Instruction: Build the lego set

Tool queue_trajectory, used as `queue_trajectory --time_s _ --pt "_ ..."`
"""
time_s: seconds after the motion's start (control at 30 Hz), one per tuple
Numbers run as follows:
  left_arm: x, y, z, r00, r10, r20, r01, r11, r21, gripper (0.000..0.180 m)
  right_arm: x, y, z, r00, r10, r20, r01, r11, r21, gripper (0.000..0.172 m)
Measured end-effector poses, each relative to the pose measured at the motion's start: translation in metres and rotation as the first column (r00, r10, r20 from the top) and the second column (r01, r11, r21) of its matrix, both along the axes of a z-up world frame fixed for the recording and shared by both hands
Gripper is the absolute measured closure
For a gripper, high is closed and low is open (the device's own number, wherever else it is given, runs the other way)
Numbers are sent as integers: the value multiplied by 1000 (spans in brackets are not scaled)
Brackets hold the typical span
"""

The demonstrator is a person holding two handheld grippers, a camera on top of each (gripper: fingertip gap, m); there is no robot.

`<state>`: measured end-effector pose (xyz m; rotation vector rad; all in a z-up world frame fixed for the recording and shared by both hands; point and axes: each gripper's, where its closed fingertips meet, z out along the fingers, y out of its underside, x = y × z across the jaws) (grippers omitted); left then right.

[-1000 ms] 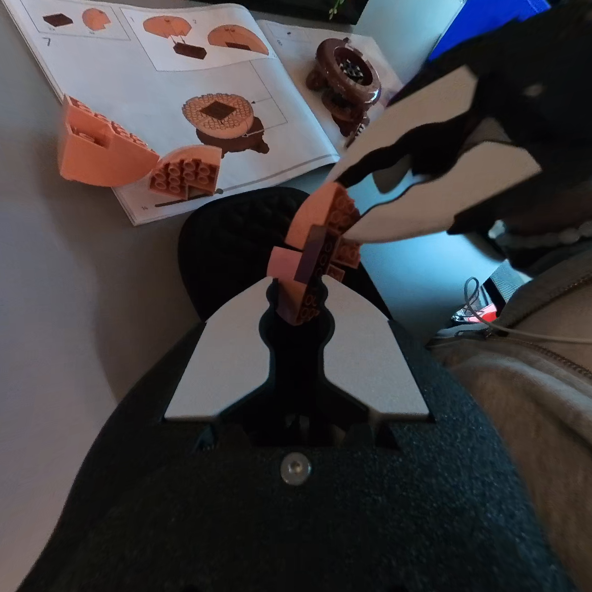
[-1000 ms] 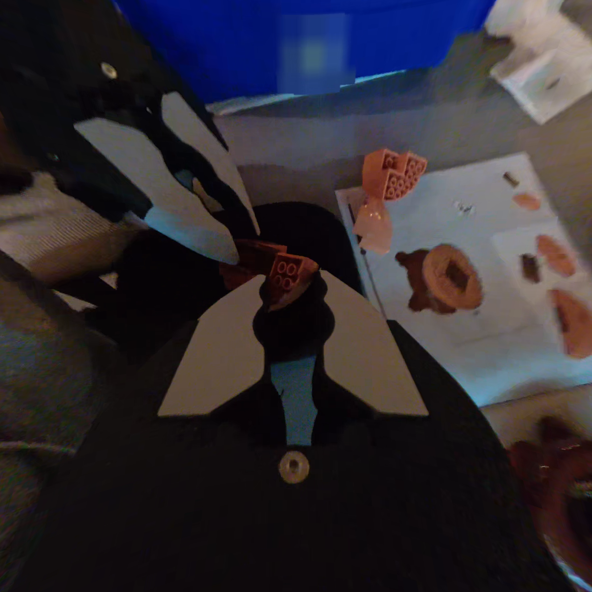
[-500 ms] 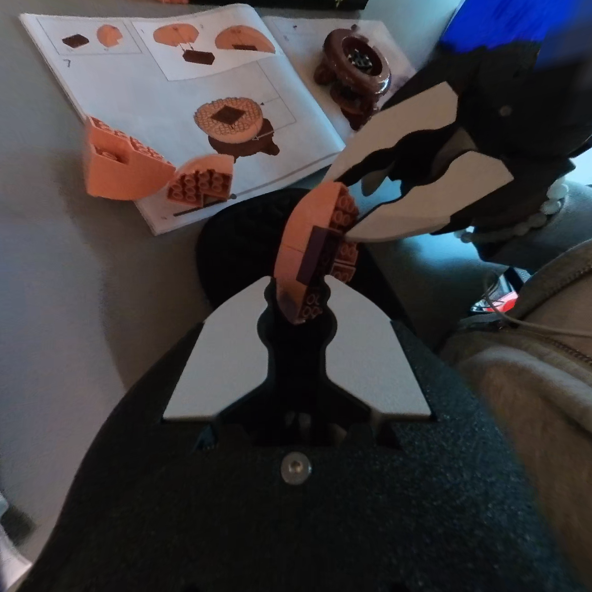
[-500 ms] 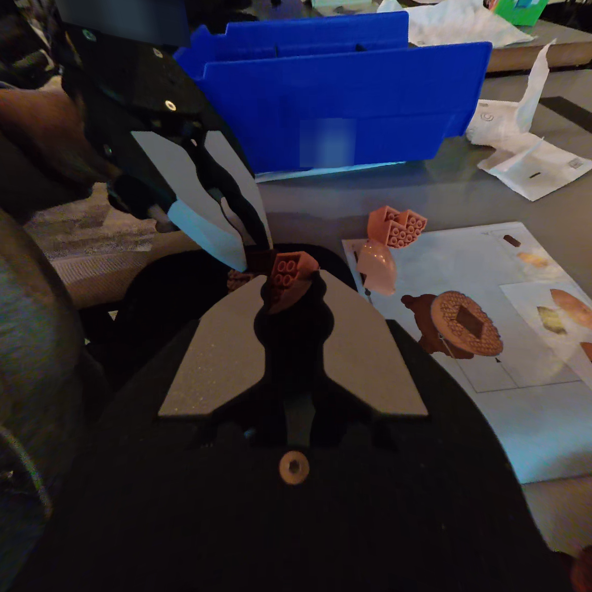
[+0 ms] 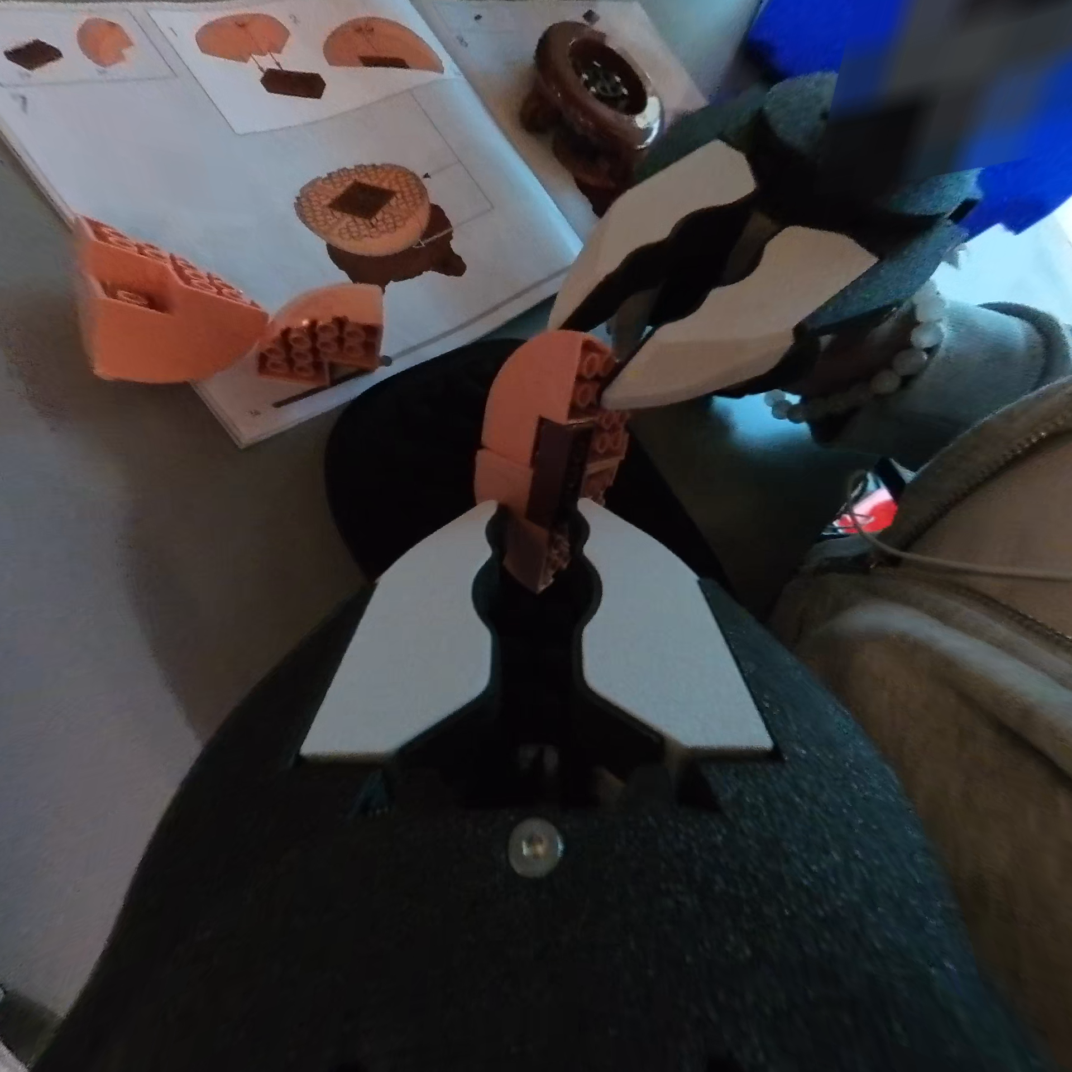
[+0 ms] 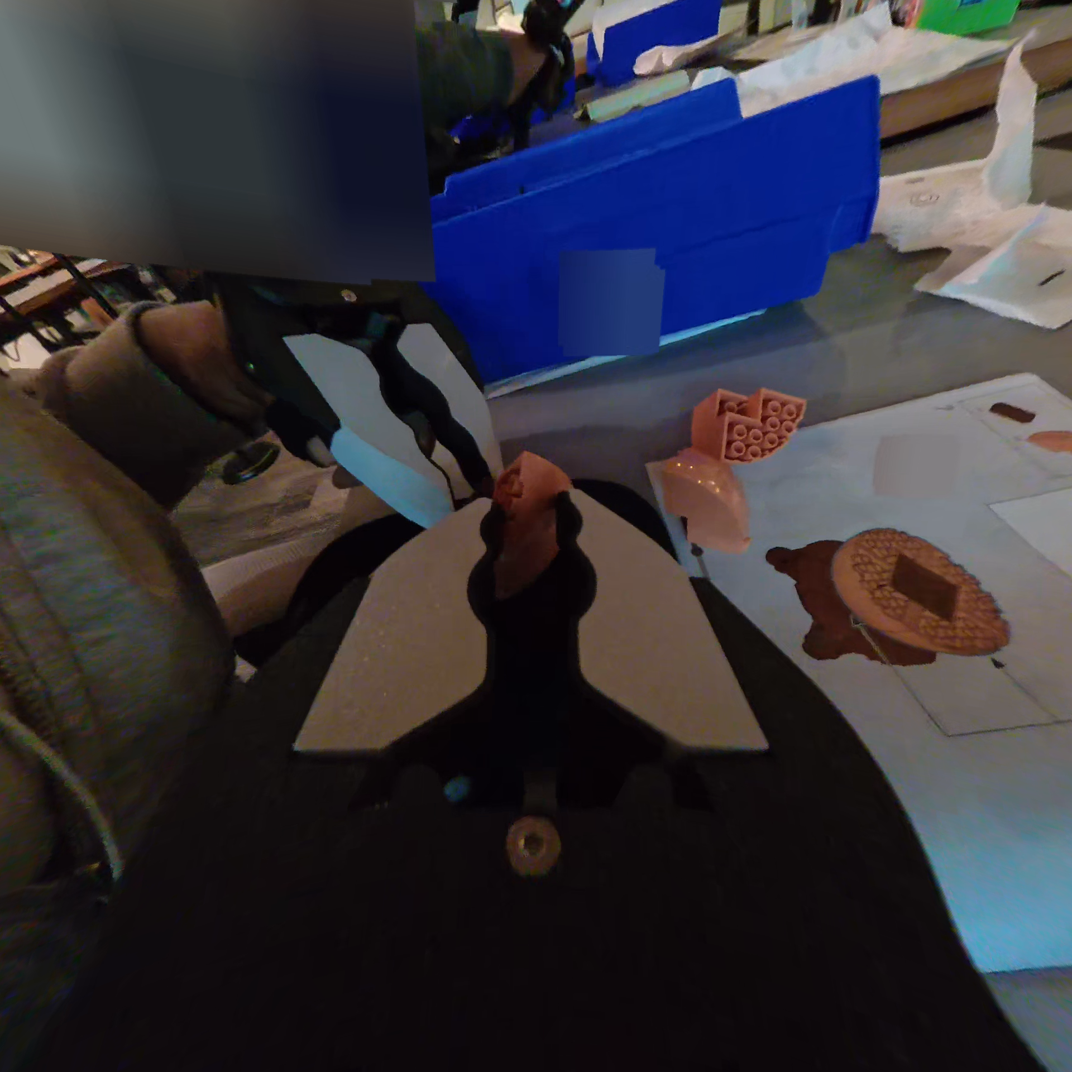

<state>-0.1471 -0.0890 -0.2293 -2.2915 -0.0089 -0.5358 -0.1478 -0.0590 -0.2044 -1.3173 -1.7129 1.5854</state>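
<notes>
The left tool [image 5: 536,510] is clenched on the lower end of a salmon-pink brick assembly [image 5: 525,417], a curved piece with a dark brown plate [image 5: 551,470] set along its middle; both pads press on it. The right tool [image 5: 603,371] comes in from the upper right and grips the upper end of the same assembly, so the piece is held up between the two, above a black round chair seat [image 5: 406,441] and clear of the tabletop [image 5: 87,522].

In the right wrist view the right tool [image 6: 525,510] is closed on the pink piece [image 6: 531,493], with the left tool's white fingers [image 6: 383,458] just beside it on the left.

A blue plastic bin [image 6: 725,232] stands on the tabletop beyond the tools; what is in it cannot be seen from here. More blue bins and crumpled white paper [image 6: 986,232] lie farther back.

An open instruction booklet [image 5: 232,151] lies flat on the tabletop. Two loose pink curved bricks rest at its near edge, touching each other: one large with its hollow side up [image 5: 151,325], one smaller showing its studded underside [image 5: 325,342]. A brown round brick base [image 5: 597,98] stands on the booklet's far page. A person's olive sleeve [image 5: 928,609] fills the right side.
</notes>
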Motion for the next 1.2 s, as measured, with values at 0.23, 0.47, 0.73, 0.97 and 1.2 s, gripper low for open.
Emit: queue_trajectory --time_s 0.23,0.47,0.73,0.97,1.2 --pt "-3 1 -2 984 -125 124 143 979 -146 161 -6 5 -12 965 14 262 32 985 -168 154" --pt "-3 0 -5 936 -277 216 342 858 -383 158 -7 6 -18 936 29 352 46 978 -203 155" --pt "-3 3 -10 891 -397 222 451 705 -548 147 -3 7 -21 914 95 394 10 967 -255 153" --pt "-3 6 -11 871 -436 226 481 663 -573 144 -7 3 -25 899 127 419 -56 983 -177 146" --pt "-4 7 -11 856 -446 261 516 701 -493 144 -10 2 -26 869 127 478 -75 989 -126 146"
